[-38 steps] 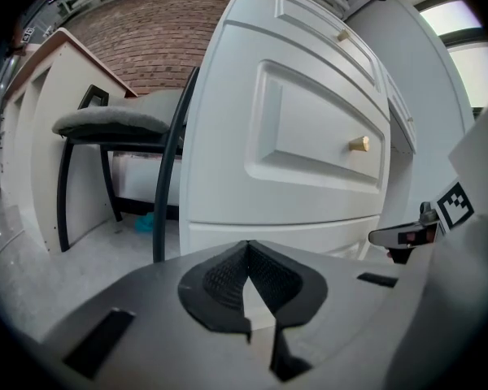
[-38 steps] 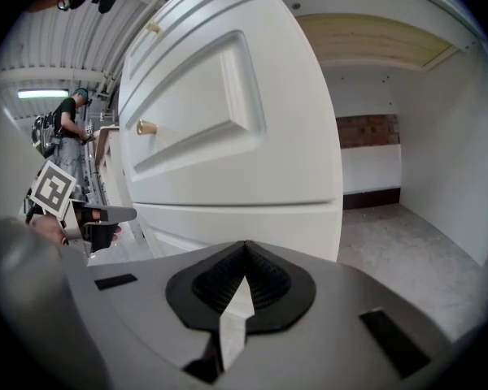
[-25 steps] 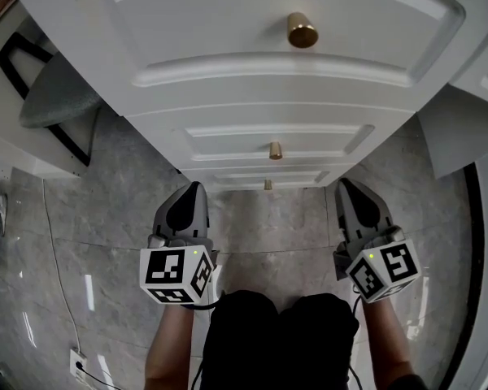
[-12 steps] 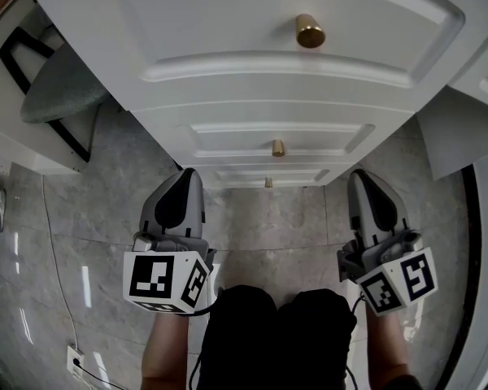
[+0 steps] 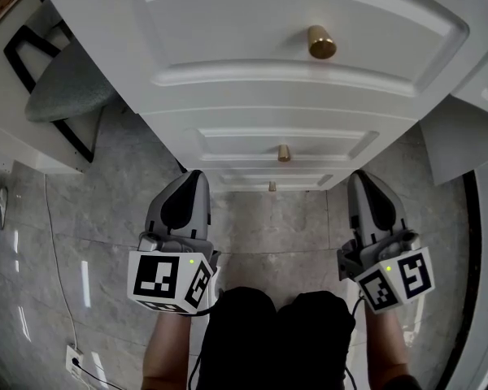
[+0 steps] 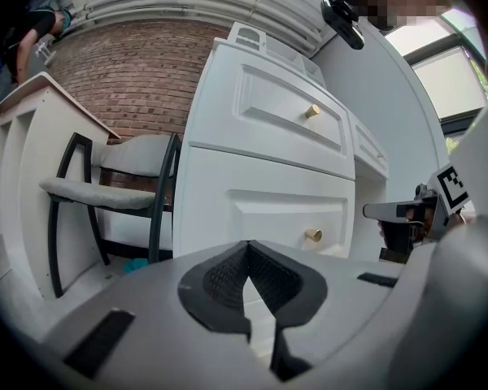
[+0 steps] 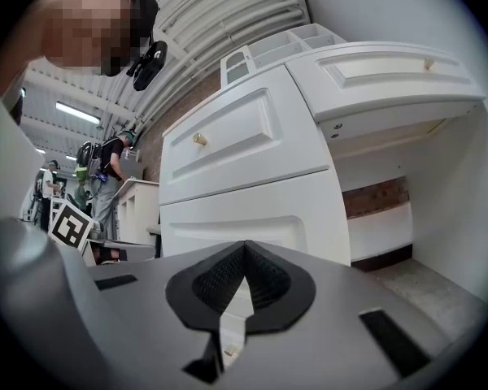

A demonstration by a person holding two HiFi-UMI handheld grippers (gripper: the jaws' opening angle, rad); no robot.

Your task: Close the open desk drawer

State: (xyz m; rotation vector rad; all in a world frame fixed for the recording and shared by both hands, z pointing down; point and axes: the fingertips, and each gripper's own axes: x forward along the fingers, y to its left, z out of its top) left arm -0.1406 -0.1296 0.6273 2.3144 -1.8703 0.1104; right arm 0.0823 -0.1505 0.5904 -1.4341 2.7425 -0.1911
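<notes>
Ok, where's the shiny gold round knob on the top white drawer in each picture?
Head view: the gold round knob is in the upper right, high on the big drawer.
Left gripper view: it is right of the middle, above a second gold knob.
Right gripper view: it is small, left of the middle.
Shared landmark: the white panelled top drawer front that the knob is fixed to.

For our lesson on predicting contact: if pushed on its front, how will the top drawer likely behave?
The top drawer has a stiff-looking front, so it probably slides without flexing. Its polished knob looks slippery; pushing the panel seems safer.
</notes>
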